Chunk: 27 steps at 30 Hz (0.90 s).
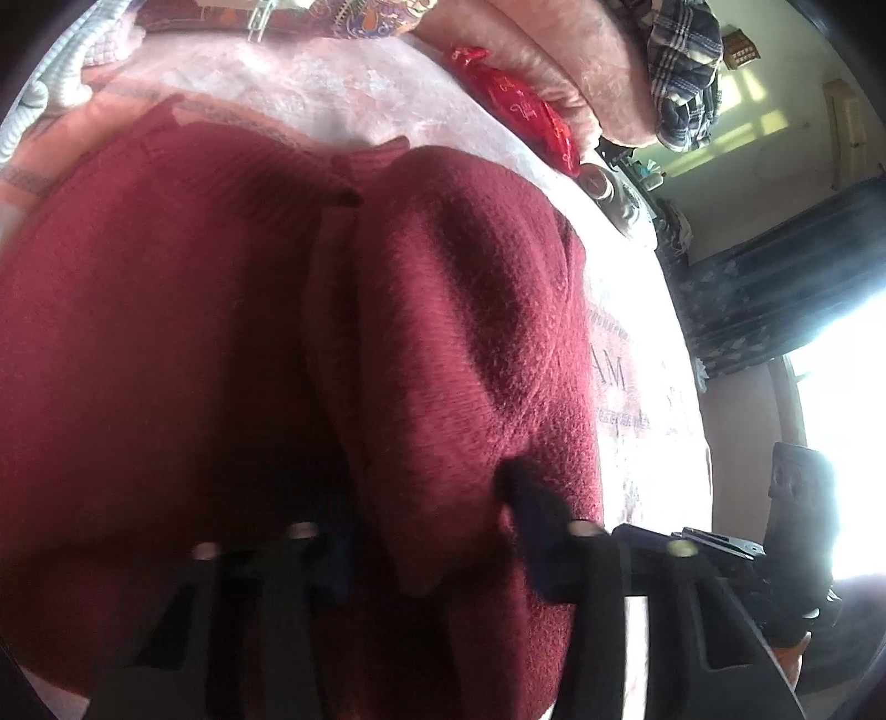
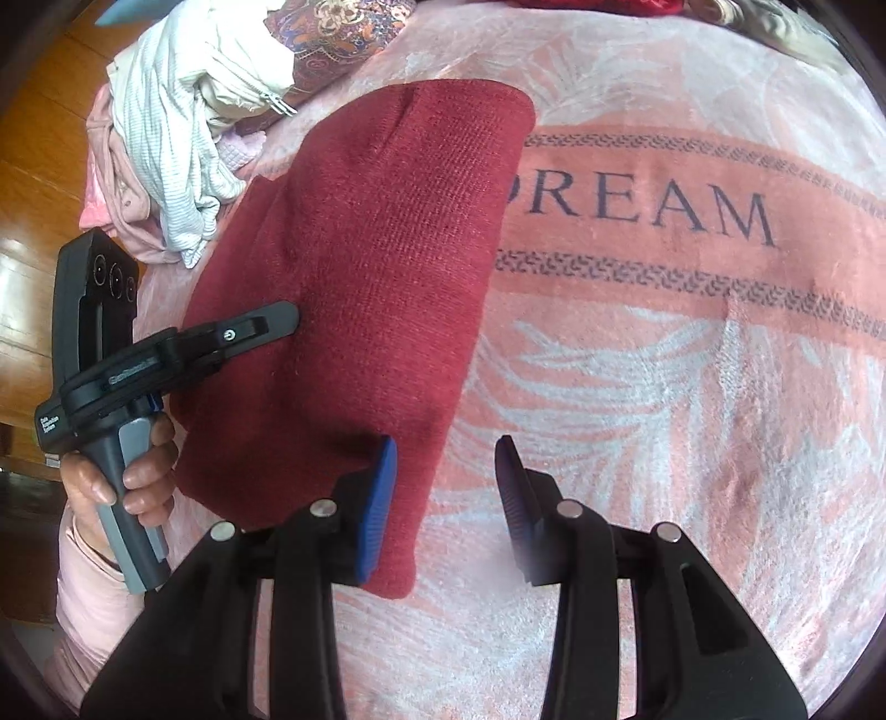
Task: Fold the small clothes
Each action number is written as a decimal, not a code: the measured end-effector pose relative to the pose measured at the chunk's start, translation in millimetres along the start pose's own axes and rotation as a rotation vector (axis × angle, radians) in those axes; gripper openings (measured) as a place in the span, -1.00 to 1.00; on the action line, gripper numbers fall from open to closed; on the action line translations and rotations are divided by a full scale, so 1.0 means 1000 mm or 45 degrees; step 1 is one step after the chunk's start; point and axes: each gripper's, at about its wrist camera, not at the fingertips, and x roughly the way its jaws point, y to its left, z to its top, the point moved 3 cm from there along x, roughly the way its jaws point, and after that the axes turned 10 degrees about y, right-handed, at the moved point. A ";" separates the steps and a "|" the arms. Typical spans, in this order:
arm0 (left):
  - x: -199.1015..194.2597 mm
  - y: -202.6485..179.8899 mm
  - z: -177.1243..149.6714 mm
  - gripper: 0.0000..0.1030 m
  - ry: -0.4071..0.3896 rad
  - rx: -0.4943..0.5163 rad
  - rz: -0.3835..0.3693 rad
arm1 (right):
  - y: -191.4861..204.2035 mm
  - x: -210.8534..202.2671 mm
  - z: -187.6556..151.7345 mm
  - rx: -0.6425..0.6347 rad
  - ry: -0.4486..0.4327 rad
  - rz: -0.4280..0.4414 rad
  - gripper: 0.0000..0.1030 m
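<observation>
A dark red knit garment [image 2: 376, 266] lies folded lengthwise on the pink blanket [image 2: 664, 387]. In the left wrist view the garment [image 1: 166, 332] fills the frame. A raised fold of it bulges between the fingers of my left gripper [image 1: 421, 498], which is shut on it. The right wrist view shows the left gripper [image 2: 277, 324] from the side at the garment's left edge, held by a hand [image 2: 144, 471]. My right gripper [image 2: 446, 487] stands open over the near right edge. Its blue pad [image 2: 382, 498] hovers above the cloth and the other finger above the blanket.
A heap of white ribbed and pink clothes [image 2: 183, 127] lies at the far left beside a patterned cloth [image 2: 338, 39]. A red packet [image 1: 520, 111], pink bedding [image 1: 554, 50] and a plaid cloth [image 1: 686, 66] sit at the bed's far side. Wood panelling [image 2: 33, 194] borders the left.
</observation>
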 end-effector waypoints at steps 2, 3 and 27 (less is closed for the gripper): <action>-0.002 0.001 -0.001 -0.43 -0.012 -0.001 -0.014 | -0.002 -0.001 0.000 0.010 -0.007 0.005 -0.27; -0.005 0.002 -0.001 -0.45 -0.022 -0.006 -0.028 | -0.002 -0.002 0.000 0.013 -0.009 0.009 -0.27; -0.121 0.146 -0.001 -0.48 -0.175 -0.102 0.073 | 0.056 0.044 -0.001 -0.118 0.097 0.016 -0.27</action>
